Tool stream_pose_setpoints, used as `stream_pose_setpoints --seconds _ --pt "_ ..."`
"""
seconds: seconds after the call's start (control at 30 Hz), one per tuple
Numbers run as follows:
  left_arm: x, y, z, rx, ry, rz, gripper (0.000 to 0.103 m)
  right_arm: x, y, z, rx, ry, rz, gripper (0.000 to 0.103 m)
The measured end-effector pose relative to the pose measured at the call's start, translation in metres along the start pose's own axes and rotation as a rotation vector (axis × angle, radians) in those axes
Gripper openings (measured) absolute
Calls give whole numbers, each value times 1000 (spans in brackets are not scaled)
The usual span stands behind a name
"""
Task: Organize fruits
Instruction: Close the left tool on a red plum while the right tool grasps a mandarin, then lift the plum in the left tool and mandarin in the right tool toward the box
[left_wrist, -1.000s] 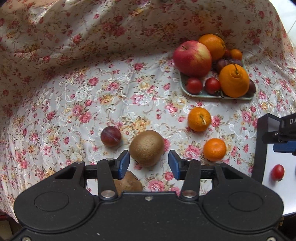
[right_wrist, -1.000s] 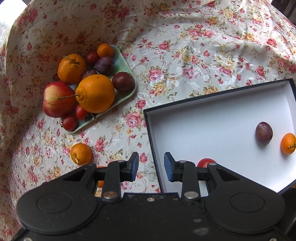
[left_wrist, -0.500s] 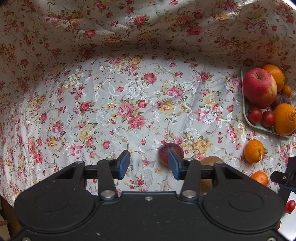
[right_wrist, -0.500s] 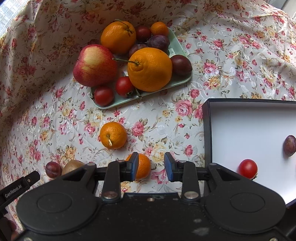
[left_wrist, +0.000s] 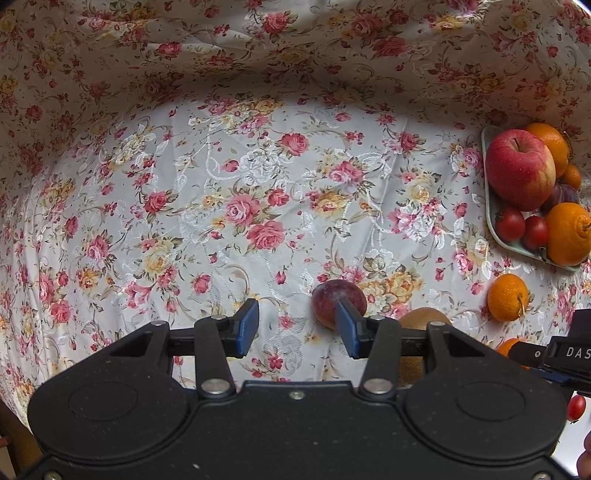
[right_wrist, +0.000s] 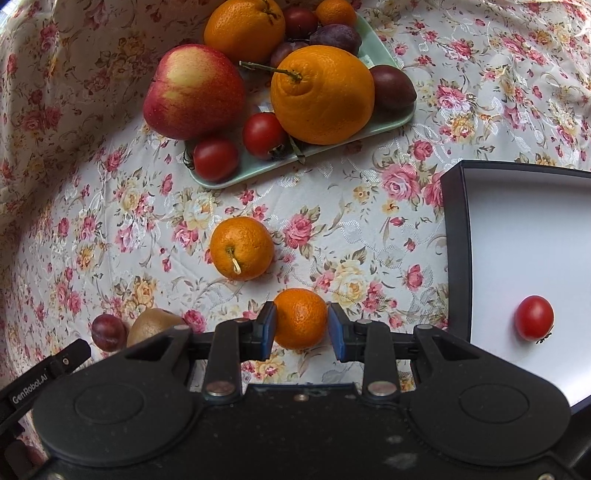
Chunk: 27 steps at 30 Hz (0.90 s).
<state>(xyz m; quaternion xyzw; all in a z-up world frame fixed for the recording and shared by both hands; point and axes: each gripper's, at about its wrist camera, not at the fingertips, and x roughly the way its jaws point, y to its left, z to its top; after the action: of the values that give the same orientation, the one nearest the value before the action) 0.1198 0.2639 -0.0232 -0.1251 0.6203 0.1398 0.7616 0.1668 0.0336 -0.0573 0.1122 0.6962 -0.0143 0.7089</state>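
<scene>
In the right wrist view my right gripper (right_wrist: 301, 330) is open with a small mandarin (right_wrist: 300, 317) between its blue pads on the floral cloth; the pads stand close to its sides. A second mandarin (right_wrist: 241, 248) lies just beyond. In the left wrist view my left gripper (left_wrist: 295, 326) is open and empty above the cloth. A dark red plum (left_wrist: 334, 302) lies just past its right finger, with a brown kiwi (left_wrist: 423, 319) behind that finger. The black box with a white floor (right_wrist: 517, 236) holds a cherry tomato (right_wrist: 534, 322).
A green tray (right_wrist: 384, 127) at the back holds an apple (right_wrist: 194, 90), large oranges (right_wrist: 322, 94), plums and cherry tomatoes. The plum (right_wrist: 108, 331) and kiwi (right_wrist: 151, 325) lie at the left beside the left gripper's tip (right_wrist: 44, 373). The cloth rises behind like a wall.
My right gripper moved forward and down until the small mandarin sits between its pads. My left gripper swung left off the kiwi over the last second, then held nearly still.
</scene>
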Motion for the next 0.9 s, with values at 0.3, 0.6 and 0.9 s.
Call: stream_pose_setpoints --seconds 0.3,0.6,0.9 --pt "6 -5 1 3 -6 -35 55 16 15 -4 -21 36 1 38" --pt "12 -11 2 19 -21 -31 55 17 37 -16 -115 23 -39 37" --pt "20 -17 3 28 -25 -12 58 21 40 -24 -86 67 -24 37"
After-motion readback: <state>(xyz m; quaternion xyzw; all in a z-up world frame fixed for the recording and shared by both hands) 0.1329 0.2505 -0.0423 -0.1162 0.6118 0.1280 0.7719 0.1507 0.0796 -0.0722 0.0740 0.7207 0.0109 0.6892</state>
